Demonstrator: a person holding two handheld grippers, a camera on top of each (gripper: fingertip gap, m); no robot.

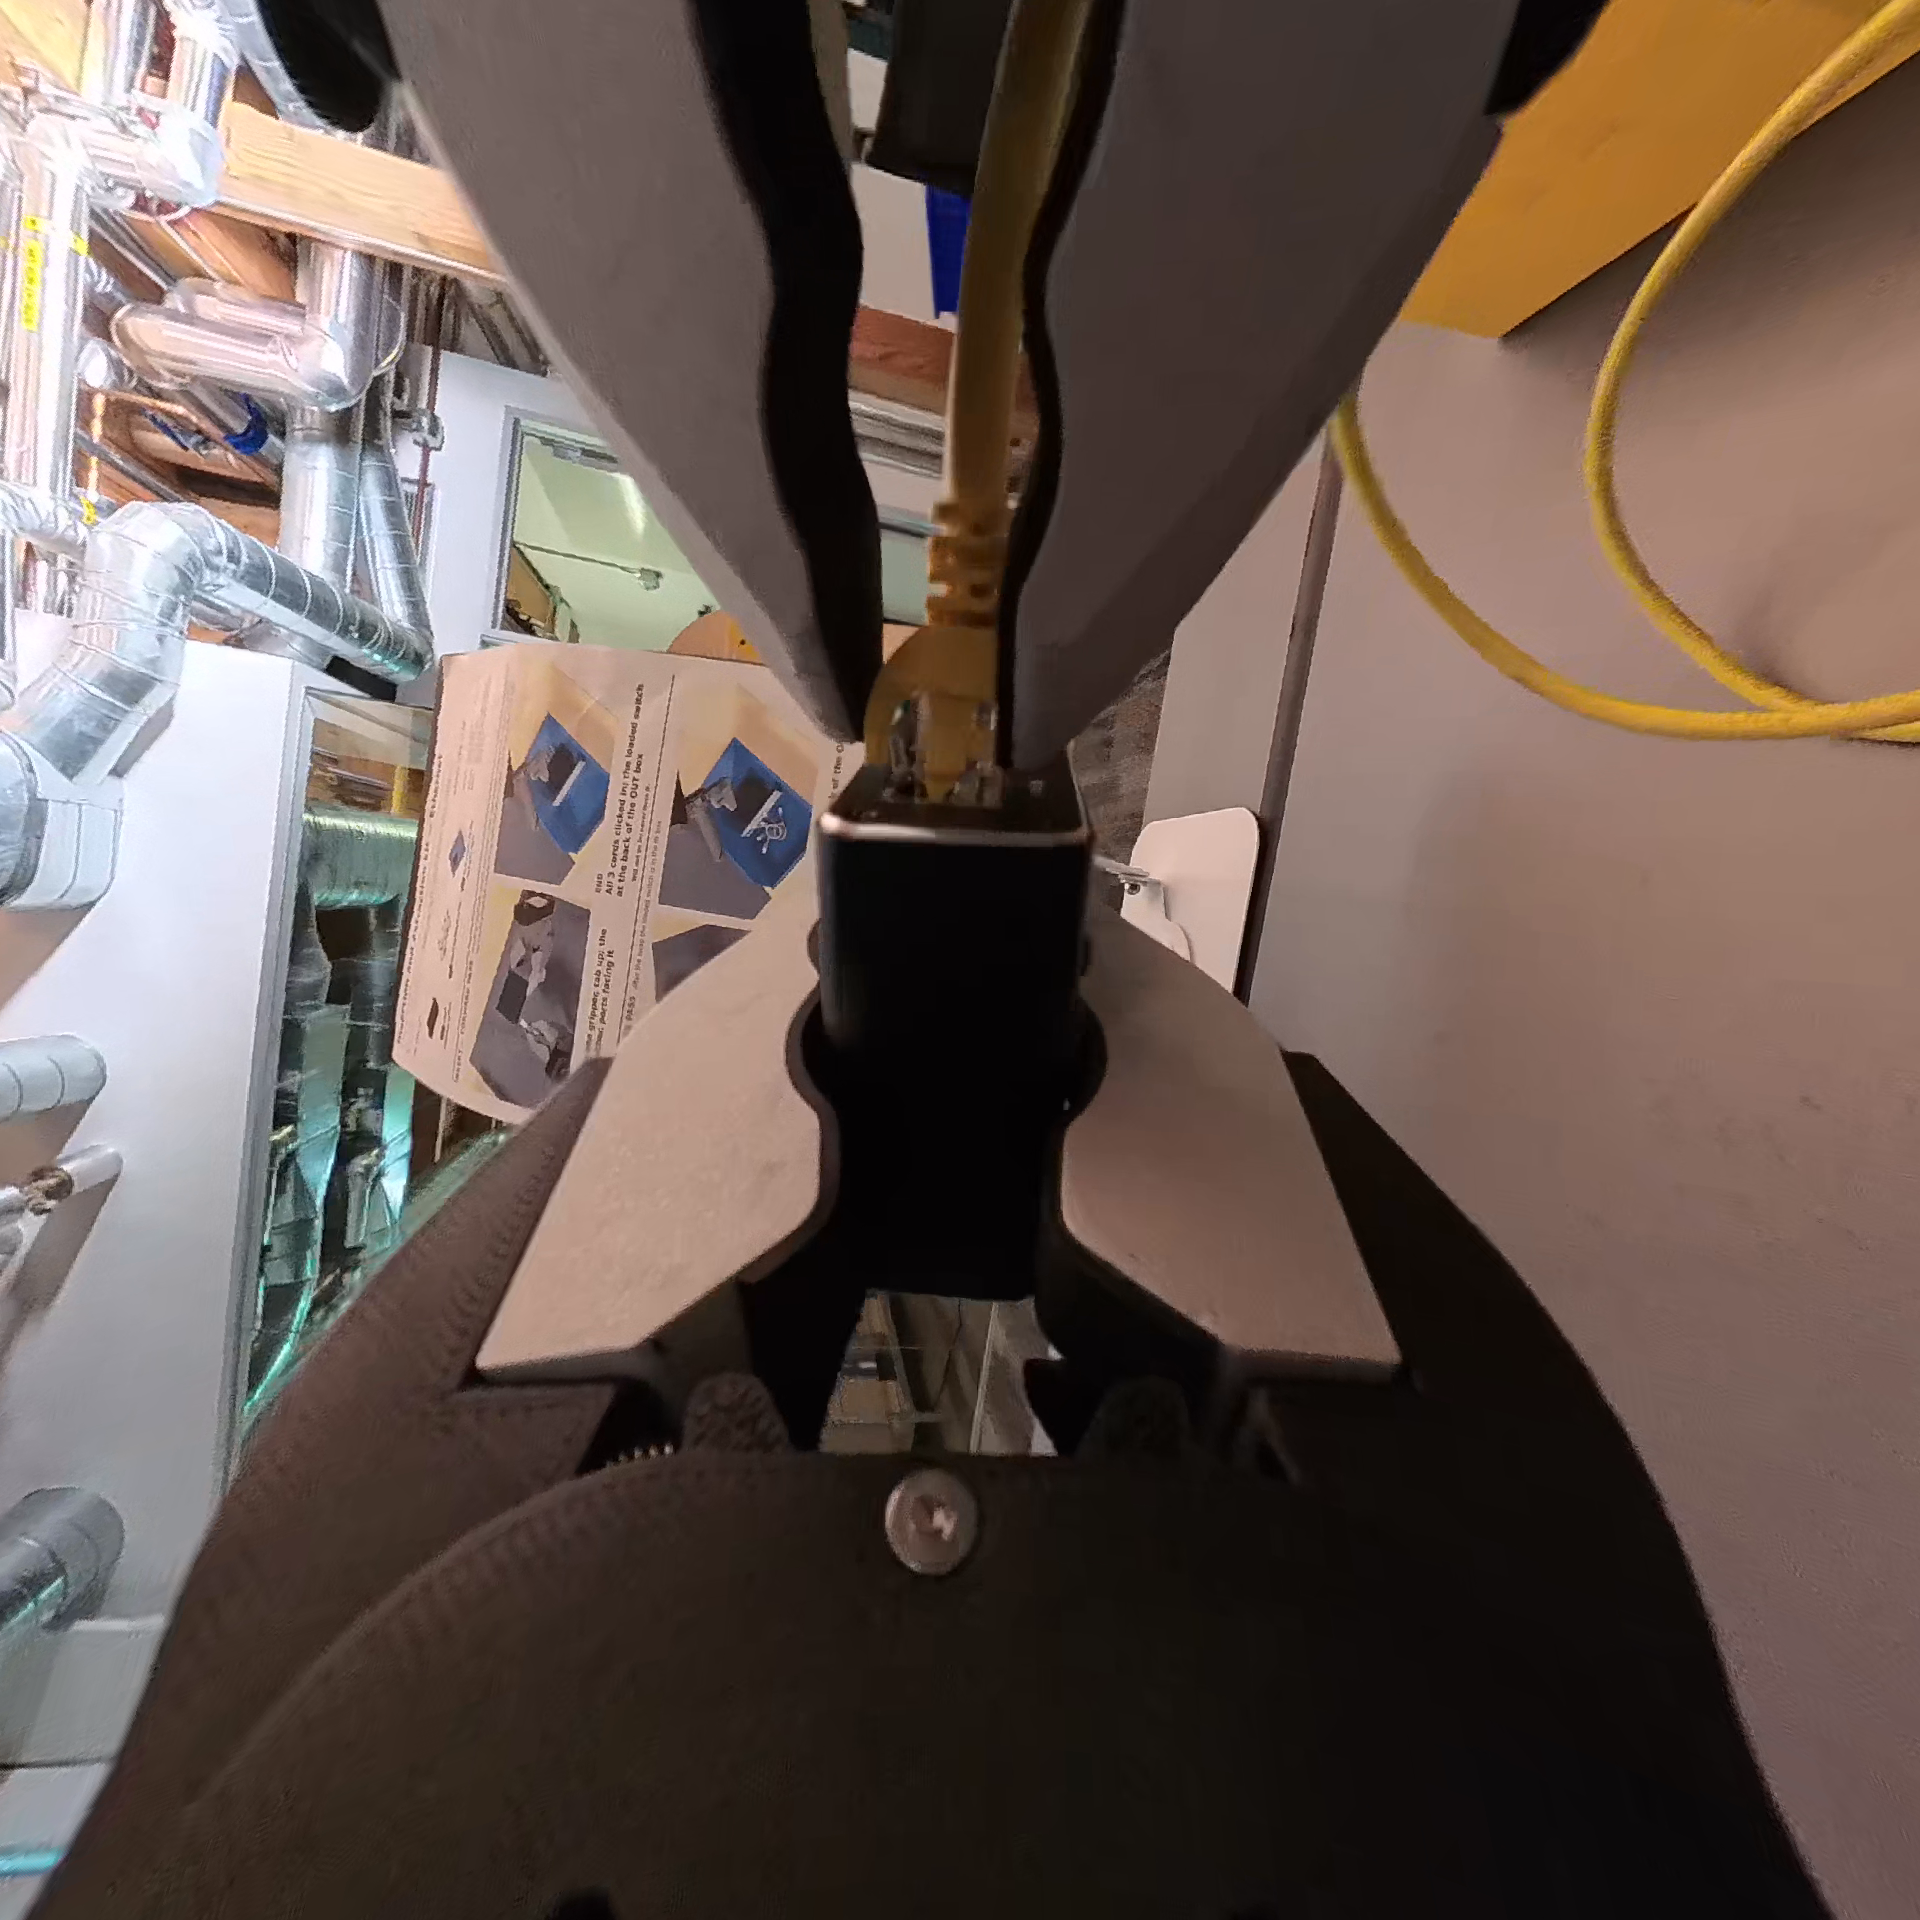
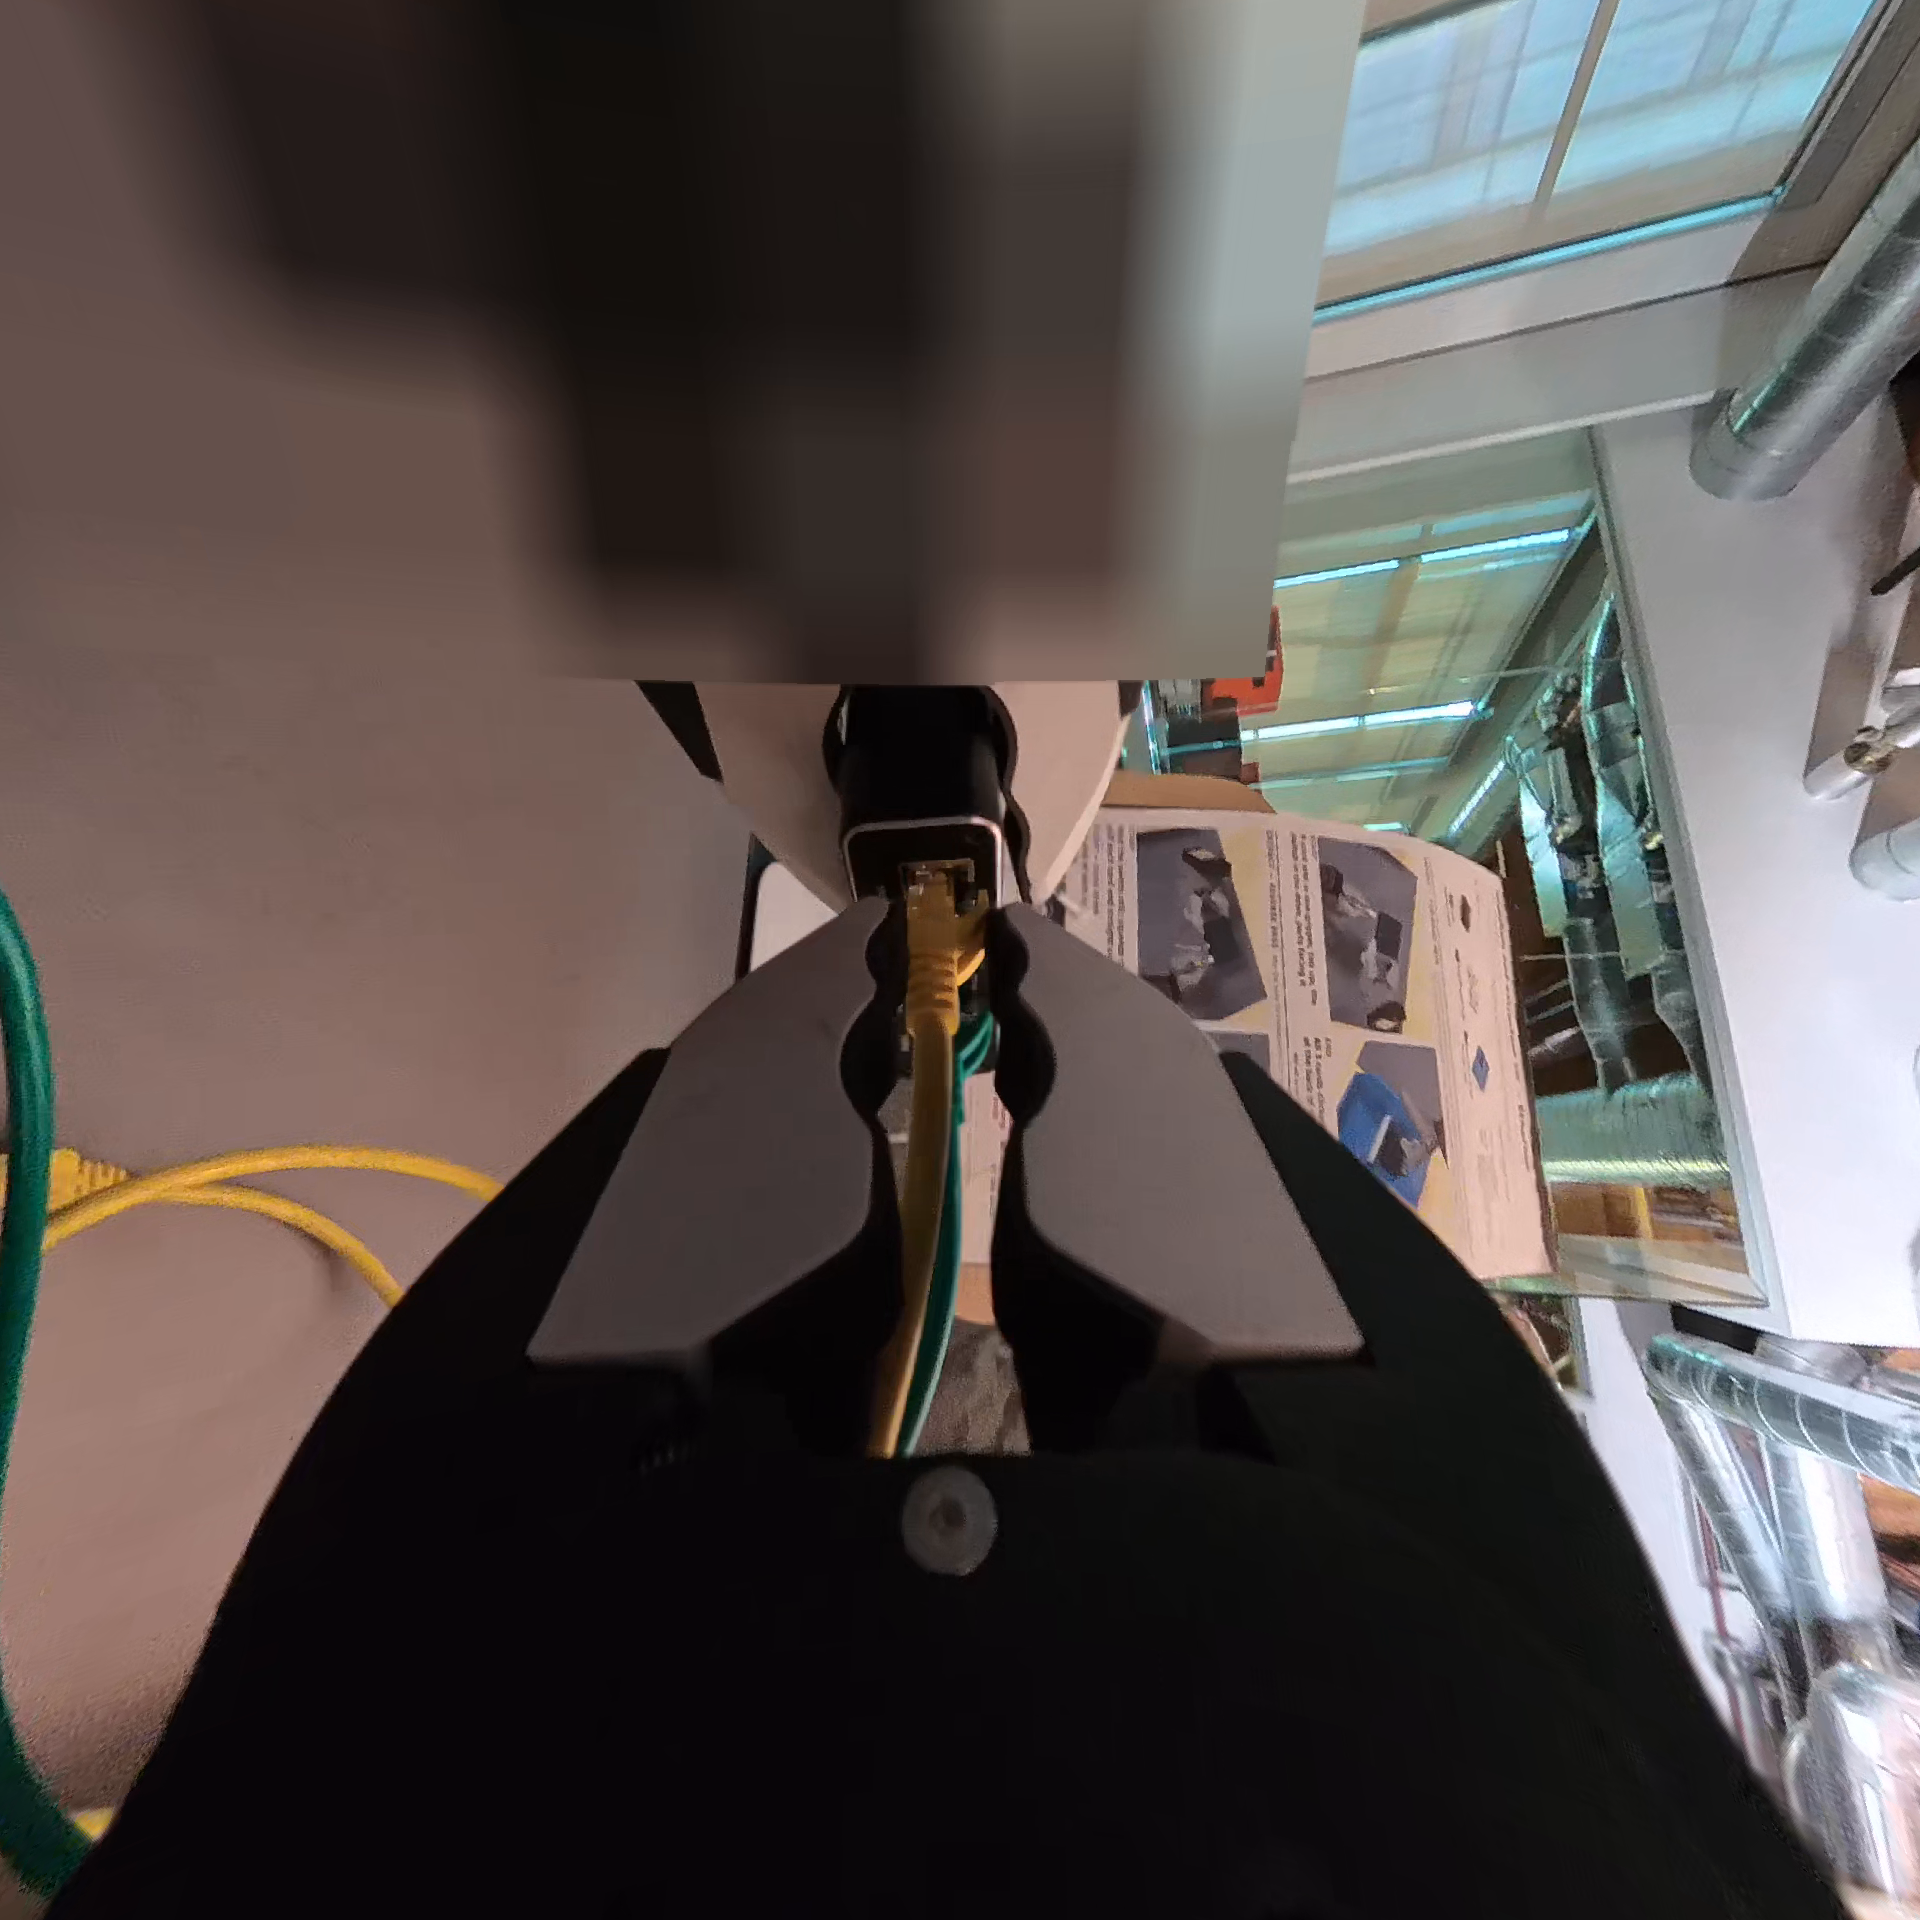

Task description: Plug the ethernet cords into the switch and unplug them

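Left tongs (image 1: 951,997): I have them clamped on the black switch (image 1: 951,1039), one pale finger (image 1: 686,1153) flat against each side of its body.
Switch: held off the tabletop (image 1: 1558,1143), port face turned toward the opposite tongs; in the right wrist view the port end (image 2: 925,862) shows a pale rim.
Right tongs (image 2: 932,925): narrow, tips right at the port face, flanking the yellow plug (image 2: 932,914); I cannot tell whether the pads actually pinch it.
Yellow plug: seated at the mouth of a port; full depth cannot be judged from either view.
Yellow cord (image 2: 920,1195): runs back from the plug between the right fingers toward the camera.
Green cord (image 2: 951,1174): lies just beside the yellow one in the same gap; its end is hidden.
Loose cords: a yellow loop (image 1: 1621,582) lies on the grey tabletop; a green run (image 2: 23,1039) passes the left edge of the right view.
Surroundings: a printed instruction sheet (image 1: 582,862) stands behind the switch, silver ducting (image 1: 208,582) beyond it.
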